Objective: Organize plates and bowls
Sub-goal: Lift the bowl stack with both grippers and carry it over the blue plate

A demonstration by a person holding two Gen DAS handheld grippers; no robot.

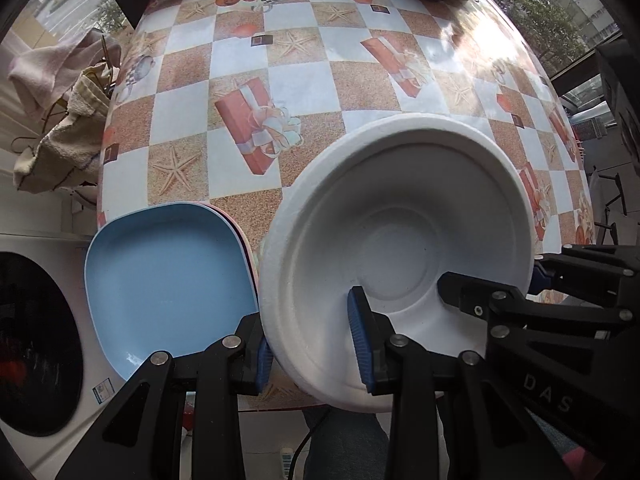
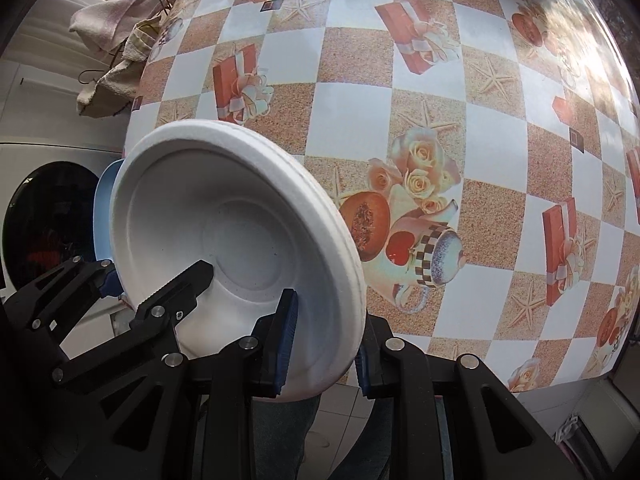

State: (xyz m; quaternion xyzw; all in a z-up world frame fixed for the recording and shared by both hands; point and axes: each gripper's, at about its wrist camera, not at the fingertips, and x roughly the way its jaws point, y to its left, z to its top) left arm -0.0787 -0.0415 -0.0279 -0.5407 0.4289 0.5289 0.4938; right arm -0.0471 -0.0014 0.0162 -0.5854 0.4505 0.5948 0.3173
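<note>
While the checked desk (image 1: 248,64) lies mostly bare, offering wide room, blue plates (image 1: 168,276) sit stacked at its near edge. White bowls (image 1: 400,240) hang nested above that edge, rim clamped by the left tool (image 1: 316,344) and the right tool (image 2: 324,344); placing remains.

You had a matt, grainy white moulded-fibre bowl (image 1: 400,216) with a rough pulpy rim. The square pale-blue plastic plate (image 1: 168,276) was smooth, semi-gloss. The checked vinyl tablecloth (image 2: 440,128) looked glossy, with glare. Your gripper pads (image 1: 362,340) were ribbed blue rubber on matt black plastic.
</note>
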